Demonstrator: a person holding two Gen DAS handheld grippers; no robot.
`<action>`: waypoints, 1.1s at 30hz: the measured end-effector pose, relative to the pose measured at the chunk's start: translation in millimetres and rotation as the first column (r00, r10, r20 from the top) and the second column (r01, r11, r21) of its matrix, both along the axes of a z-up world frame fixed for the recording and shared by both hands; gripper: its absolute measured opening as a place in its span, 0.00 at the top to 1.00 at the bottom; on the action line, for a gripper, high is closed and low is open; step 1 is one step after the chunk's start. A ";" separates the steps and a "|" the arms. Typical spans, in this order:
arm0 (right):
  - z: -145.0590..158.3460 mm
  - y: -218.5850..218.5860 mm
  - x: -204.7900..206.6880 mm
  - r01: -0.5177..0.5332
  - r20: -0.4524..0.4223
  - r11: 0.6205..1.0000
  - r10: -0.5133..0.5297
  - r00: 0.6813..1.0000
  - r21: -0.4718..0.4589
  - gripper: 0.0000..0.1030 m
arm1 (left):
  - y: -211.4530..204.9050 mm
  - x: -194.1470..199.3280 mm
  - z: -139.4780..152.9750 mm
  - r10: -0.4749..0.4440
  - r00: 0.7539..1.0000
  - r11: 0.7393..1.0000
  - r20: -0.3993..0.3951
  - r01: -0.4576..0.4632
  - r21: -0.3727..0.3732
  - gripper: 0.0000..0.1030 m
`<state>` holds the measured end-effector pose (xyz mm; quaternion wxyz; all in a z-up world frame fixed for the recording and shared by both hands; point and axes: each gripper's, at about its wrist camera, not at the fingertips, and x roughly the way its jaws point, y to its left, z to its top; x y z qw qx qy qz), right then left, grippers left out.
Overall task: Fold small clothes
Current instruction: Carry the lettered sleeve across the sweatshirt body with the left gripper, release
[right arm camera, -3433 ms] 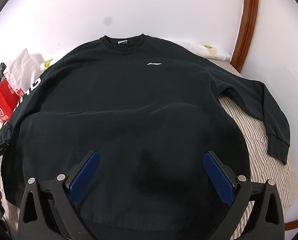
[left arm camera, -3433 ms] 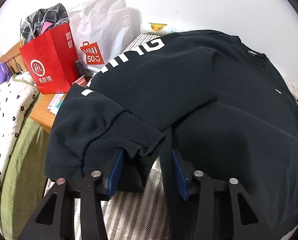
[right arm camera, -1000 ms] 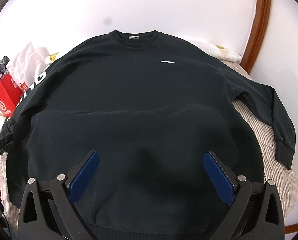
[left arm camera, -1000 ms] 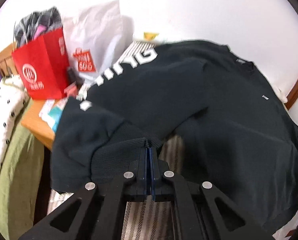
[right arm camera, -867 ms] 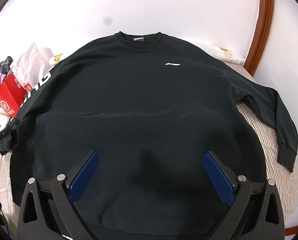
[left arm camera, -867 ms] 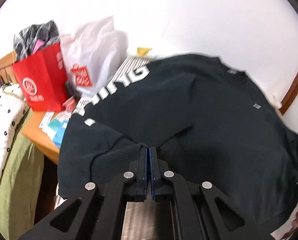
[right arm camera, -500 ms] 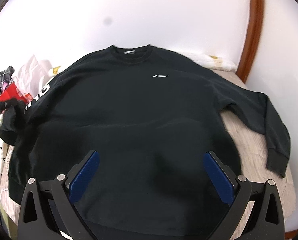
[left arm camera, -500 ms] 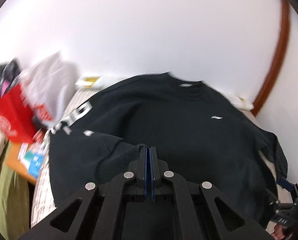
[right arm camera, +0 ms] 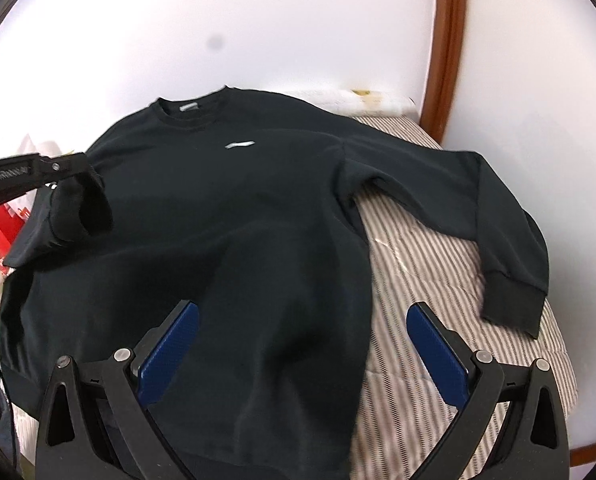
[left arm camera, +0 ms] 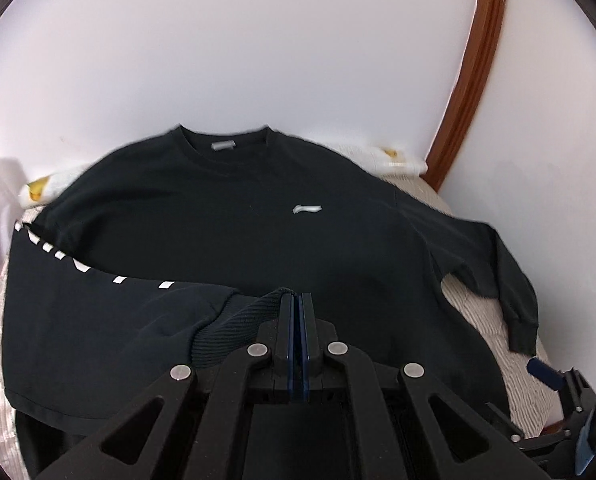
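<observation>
Sweatshirt cuff clamped in left claw.

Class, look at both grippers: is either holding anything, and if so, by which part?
The left gripper is shut on the black sweatshirt, pinching the ribbed cuff of the lettered sleeve. The right gripper is open, holding nothing.

Open right tool above sweatshirt
</observation>
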<state>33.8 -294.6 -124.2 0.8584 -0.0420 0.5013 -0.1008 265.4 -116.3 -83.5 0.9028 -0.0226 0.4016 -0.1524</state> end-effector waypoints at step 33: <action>-67.3 131.8 85.2 -0.171 -0.056 0.968 0.184 0.981 0.183 0.25 | 268.2 -81.9 -50.7 0.329 0.936 0.943 -0.122 -0.333 -0.009 0.41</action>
